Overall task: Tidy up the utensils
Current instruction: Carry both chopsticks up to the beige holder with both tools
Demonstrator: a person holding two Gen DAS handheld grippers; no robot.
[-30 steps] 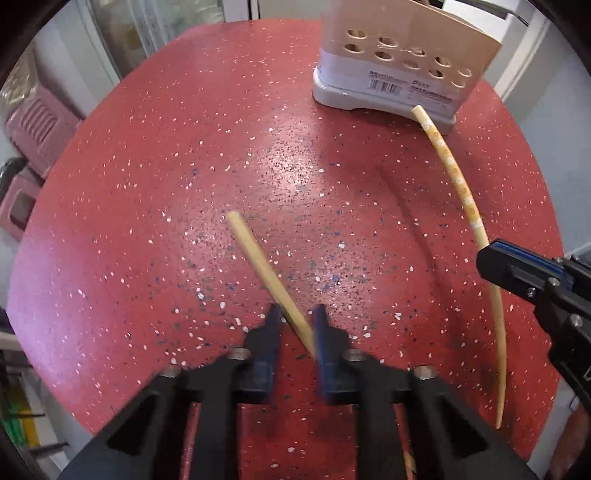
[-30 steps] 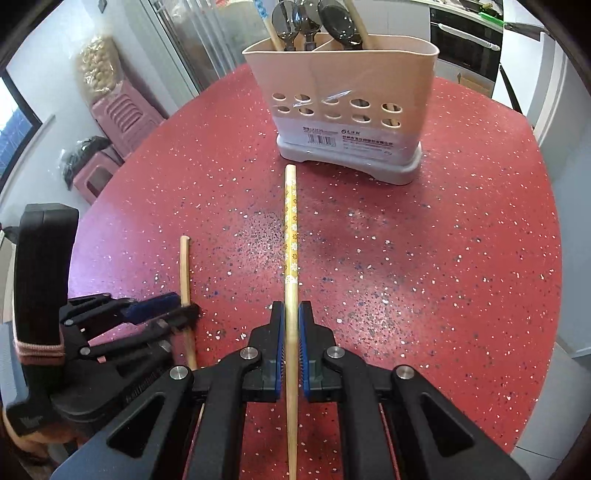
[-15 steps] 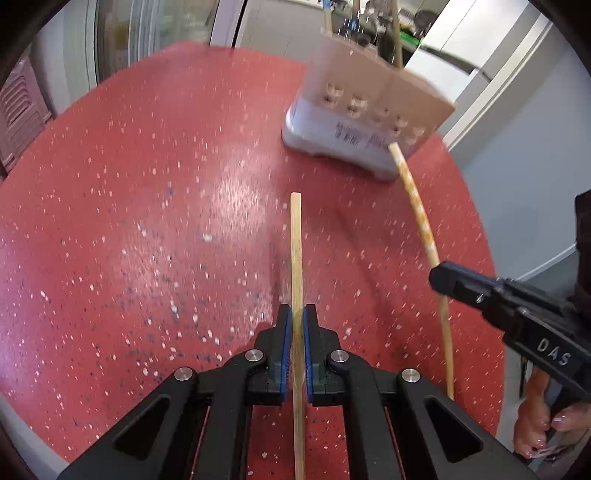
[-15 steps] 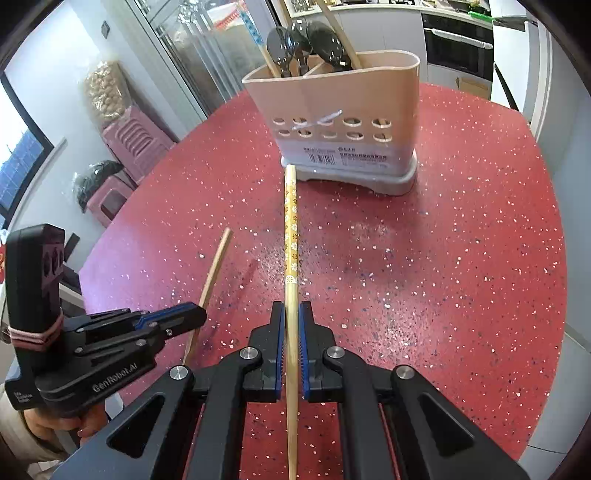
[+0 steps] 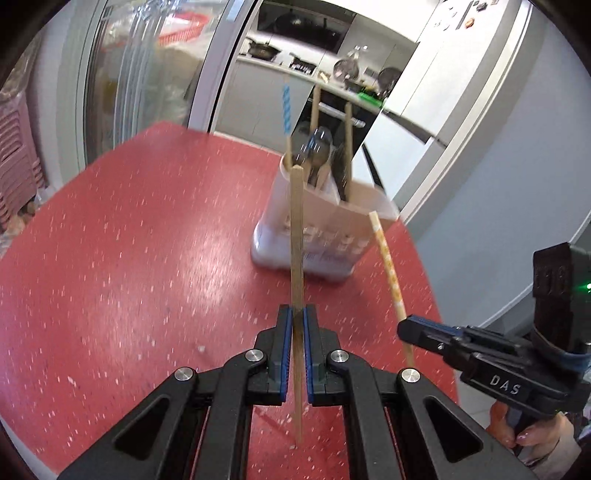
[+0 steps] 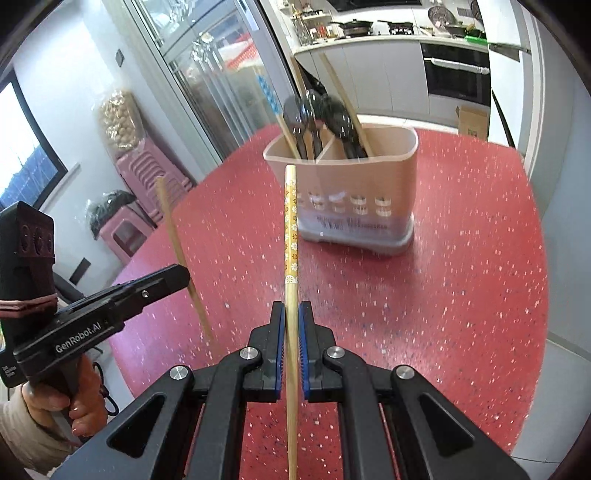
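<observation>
My left gripper (image 5: 295,314) is shut on a plain wooden chopstick (image 5: 296,236), held off the red table (image 5: 129,240) and pointing toward the beige utensil holder (image 5: 325,229). My right gripper (image 6: 291,308) is shut on a chopstick with a yellow flower pattern (image 6: 290,221), also lifted and aimed at the utensil holder (image 6: 354,195). The holder contains dark spoons (image 6: 314,114) and several chopsticks. In the right wrist view the left gripper (image 6: 177,275) shows at the left with its plain chopstick (image 6: 173,229). The right gripper (image 5: 406,326) and its patterned chopstick (image 5: 388,266) appear at the right of the left wrist view.
Pink stacked stools (image 6: 147,177) stand beyond the table's far left edge beside a glass door (image 6: 207,74). A kitchen counter with pans (image 6: 369,29) lies behind the holder. A person's hand (image 6: 74,402) grips the left tool's handle.
Both grippers have risen off the table with their chopsticks. The left jaws closed on the plain chopstick and tilted it up toward the holder, which now looks closer and more level.
</observation>
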